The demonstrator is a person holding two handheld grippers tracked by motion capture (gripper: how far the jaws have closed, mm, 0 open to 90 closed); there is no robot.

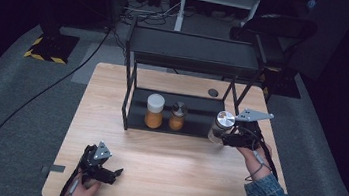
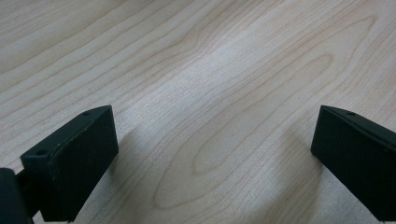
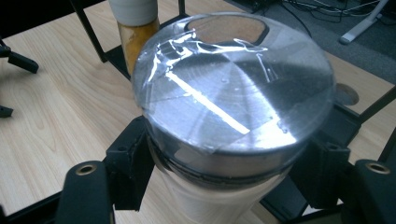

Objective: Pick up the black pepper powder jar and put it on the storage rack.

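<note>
My right gripper pinches the jar just under its lid, beside the rack; glass, slippery, fragile; left gripper gapes empty.

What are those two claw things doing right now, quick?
Left gripper: open, holding nothing, low over the table.
Right gripper: shut on the jar with the silver lid, by the black rack.

Pale wooden table, black two-tier rack on it, two jars on its lower shelf.
</note>
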